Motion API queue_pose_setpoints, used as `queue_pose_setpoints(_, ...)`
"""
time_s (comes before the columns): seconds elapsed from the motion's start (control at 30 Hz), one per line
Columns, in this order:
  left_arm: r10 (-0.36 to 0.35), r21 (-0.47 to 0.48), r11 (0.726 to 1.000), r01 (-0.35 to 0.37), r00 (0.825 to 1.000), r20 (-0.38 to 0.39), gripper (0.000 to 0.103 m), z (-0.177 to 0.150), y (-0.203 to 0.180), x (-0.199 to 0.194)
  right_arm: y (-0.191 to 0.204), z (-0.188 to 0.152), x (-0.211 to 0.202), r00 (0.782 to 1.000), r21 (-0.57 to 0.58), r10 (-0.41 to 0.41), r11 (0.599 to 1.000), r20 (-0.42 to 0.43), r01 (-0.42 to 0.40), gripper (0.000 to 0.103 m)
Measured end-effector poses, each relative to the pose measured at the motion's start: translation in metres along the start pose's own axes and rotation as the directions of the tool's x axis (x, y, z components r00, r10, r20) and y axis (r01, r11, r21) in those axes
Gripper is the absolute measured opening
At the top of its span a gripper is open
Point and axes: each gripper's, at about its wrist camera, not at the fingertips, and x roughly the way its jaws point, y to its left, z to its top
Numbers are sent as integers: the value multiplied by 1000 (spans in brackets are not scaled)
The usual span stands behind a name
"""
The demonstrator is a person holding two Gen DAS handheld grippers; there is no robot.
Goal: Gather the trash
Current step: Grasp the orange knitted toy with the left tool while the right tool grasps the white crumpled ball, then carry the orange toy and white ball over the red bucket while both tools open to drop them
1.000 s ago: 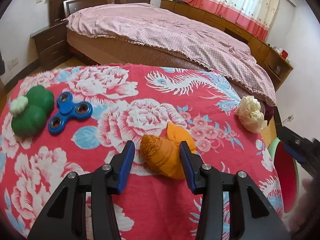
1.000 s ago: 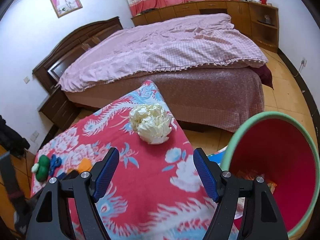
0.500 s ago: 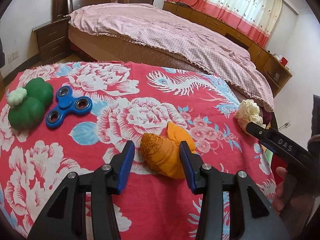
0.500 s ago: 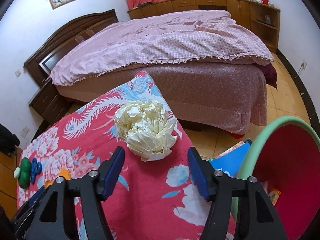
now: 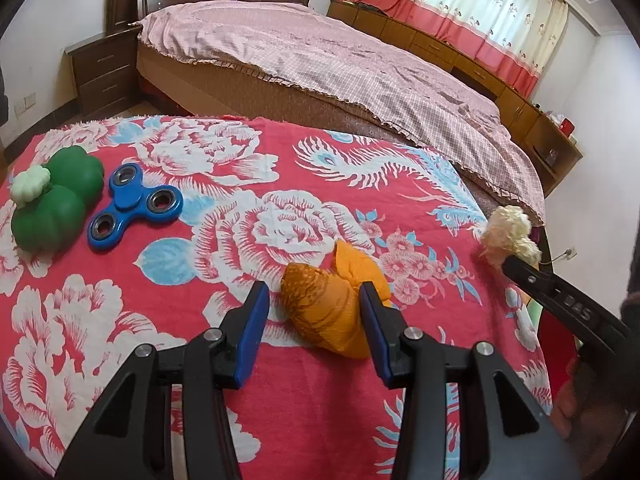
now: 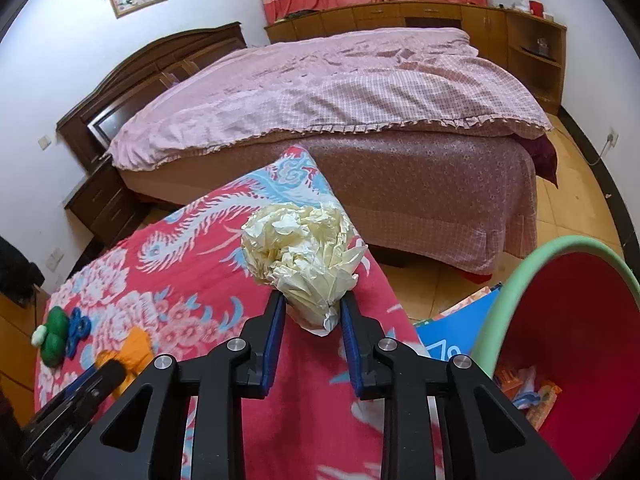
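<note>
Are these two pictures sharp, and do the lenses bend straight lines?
Left wrist view: sharp, soft daylight, black fisheye corners; the bed edge curves; orange wad between the open left claw. Right wrist view: equally sharp; bin rim bowed; right claw pinches the paper ball.

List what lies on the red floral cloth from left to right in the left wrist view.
green toy → blue fidget spinner → orange crumpled wad → cream crumpled paper ball, at the cloth's right edge.

A red cloth (image 5: 280, 400) with white-and-blue flowers bears an orange wad (image 5: 332, 316), cream paper ball (image 6: 300, 252), blue spinner (image 5: 132, 206).
</note>
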Motion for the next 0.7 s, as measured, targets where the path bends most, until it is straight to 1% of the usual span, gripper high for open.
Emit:
queue_pose_setpoints(0.23, 1, 6, 1000, -1, 1000, -2, 46, -1, -3, 1, -7, -11, -32, 999, 37, 30, 999, 12, -30, 28)
queue_pose_setpoints(0.3, -10, 8, 1000, 10, 1000, -8, 46, -1, -4, 1, -9, -15, -40, 999, 41, 30, 999, 15, -30, 28)
queue_pose_setpoints(0.37, -40, 6, 999, 40, 999, -18, 36, -2, -5, 1, -11, -17, -48, 999, 48, 34, 998, 20, -35, 28)
queue_pose_setpoints(0.47, -34, 26, 999, 34, 999, -10, 33, -3, -10, -2, -15, -21, -62, 999, 60, 40, 997, 35, -42, 28)
queue_pose_setpoints(0.57, -46, 31, 998, 46, 999, -8, 31, -4, -12, -5, -20, -26, -74, 998, 64, 40, 997, 49, -43, 28)
queue_pose_setpoints(0.7, -67, 42, 997, 67, 998, -6, 31, -4, -18, -9, -29, -34, -88, 998, 82, 38, 996, 56, -42, 28)
